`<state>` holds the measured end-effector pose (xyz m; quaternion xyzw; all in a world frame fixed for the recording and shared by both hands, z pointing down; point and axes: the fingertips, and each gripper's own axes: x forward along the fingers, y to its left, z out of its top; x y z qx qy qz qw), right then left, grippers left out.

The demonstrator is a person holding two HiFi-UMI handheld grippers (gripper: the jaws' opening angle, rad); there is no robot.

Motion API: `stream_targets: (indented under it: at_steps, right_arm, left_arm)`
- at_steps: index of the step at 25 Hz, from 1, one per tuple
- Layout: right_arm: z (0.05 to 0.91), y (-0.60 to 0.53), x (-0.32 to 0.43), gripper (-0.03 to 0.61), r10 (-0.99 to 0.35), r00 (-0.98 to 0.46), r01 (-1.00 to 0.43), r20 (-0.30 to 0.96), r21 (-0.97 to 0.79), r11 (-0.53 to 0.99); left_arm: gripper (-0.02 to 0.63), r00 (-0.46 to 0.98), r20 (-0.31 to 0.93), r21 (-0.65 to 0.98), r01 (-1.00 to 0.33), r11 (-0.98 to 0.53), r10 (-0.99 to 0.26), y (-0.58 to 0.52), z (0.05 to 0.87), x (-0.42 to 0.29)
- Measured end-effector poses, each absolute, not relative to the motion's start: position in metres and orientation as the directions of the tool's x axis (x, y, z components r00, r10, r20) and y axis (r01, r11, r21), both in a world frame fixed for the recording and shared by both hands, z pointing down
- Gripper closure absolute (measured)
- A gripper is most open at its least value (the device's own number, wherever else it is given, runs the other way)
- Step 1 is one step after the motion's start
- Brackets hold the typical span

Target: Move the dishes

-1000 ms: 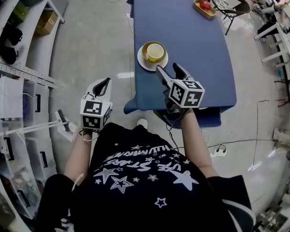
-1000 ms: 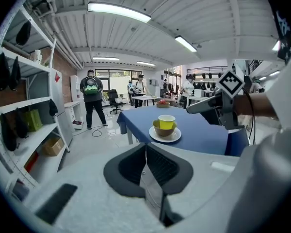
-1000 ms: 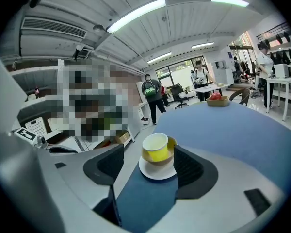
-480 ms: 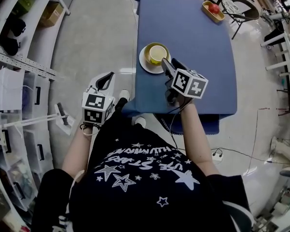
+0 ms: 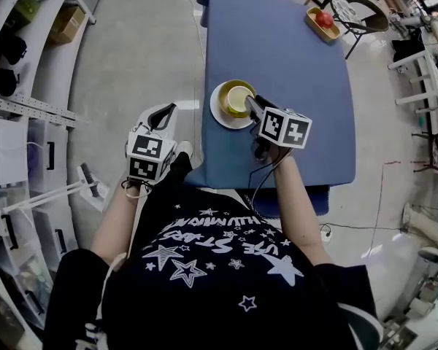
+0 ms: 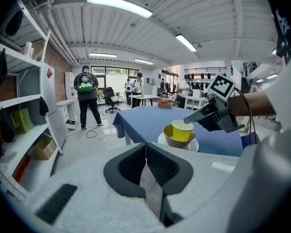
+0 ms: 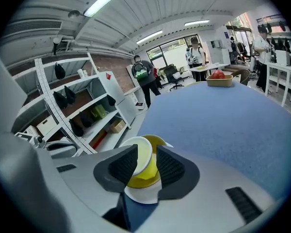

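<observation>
- As your right gripper (image 7: pixel 146 148) hovers at the blue table's (image 5: pixel 292 57) near-left corner, its jaws gape astride the yellow cup (image 7: pixel 141 177);
- your left gripper (image 6: pixel 146 147), off the table's left edge, is clenched, empty.

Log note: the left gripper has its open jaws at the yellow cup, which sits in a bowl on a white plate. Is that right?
Wrong gripper. The right gripper has its open jaws at the yellow cup, as the right gripper view shows; the left gripper is shut and empty. The cup does sit in a bowl on a white plate.
</observation>
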<state>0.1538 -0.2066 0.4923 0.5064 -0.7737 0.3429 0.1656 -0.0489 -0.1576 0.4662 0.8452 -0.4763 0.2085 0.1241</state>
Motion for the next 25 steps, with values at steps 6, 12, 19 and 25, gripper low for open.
stream_targets:
  at_steps: [6, 12, 19, 25]
  right_arm:
    - [0.505, -0.218, 0.152, 0.493, -0.641, -0.411, -0.911, 0.648, -0.326, 0.254]
    - [0.501, -0.221, 0.147, 0.538, -0.637, -0.425, -0.904, 0.643, -0.336, 0.264]
    - [0.462, -0.234, 0.161, 0.54, -0.696, -0.414, -0.906, 0.586, -0.334, 0.259]
    - [0.44, -0.262, 0.184, 0.54, -0.75, -0.373, -0.919, 0.547, -0.327, 0.219]
  left_arm:
    - [0.592, 0.476, 0.48, 0.024, -0.847, -0.531, -0.737, -0.179, 0.471, -0.05]
    - [0.592, 0.487, 0.488, 0.037, -0.841, -0.54, -0.725, -0.19, 0.476, -0.05]
    - [0.592, 0.514, 0.467, 0.034, -0.824, -0.566, -0.72, -0.209, 0.469, -0.038]
    - [0.592, 0.528, 0.456, 0.032, -0.814, -0.58, -0.717, -0.228, 0.467, -0.03]
